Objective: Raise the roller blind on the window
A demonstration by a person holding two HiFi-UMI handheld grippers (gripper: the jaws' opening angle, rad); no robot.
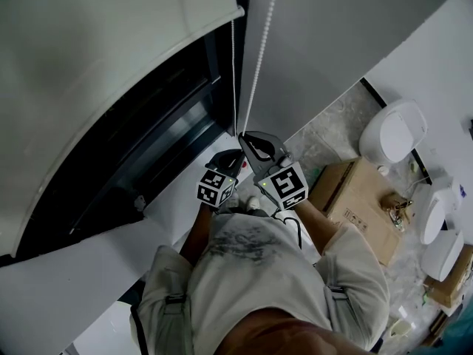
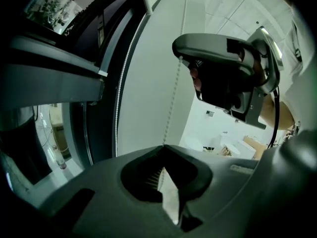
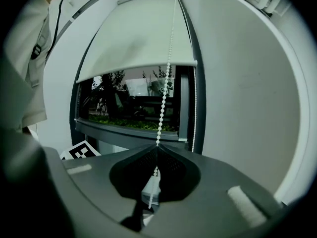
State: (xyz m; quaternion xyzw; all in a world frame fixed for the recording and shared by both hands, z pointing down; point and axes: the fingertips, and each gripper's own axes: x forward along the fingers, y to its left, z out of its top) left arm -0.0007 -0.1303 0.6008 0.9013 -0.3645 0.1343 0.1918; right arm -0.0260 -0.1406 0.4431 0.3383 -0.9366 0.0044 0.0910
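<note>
Roller blind (image 3: 133, 33) part raised; window (image 3: 138, 105) glass bare beneath it. Left gripper (image 2: 162, 148) and right gripper (image 3: 157, 147) fingers both pinch bead chain (image 3: 166, 93) below the blind. More hauling likely left.

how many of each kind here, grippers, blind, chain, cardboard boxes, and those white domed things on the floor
grippers: 2, the left gripper and right gripper, both shut on the chain
roller blind: 1
bead chain: 1
cardboard boxes: 2
white domed objects: 3
total: 9
</note>
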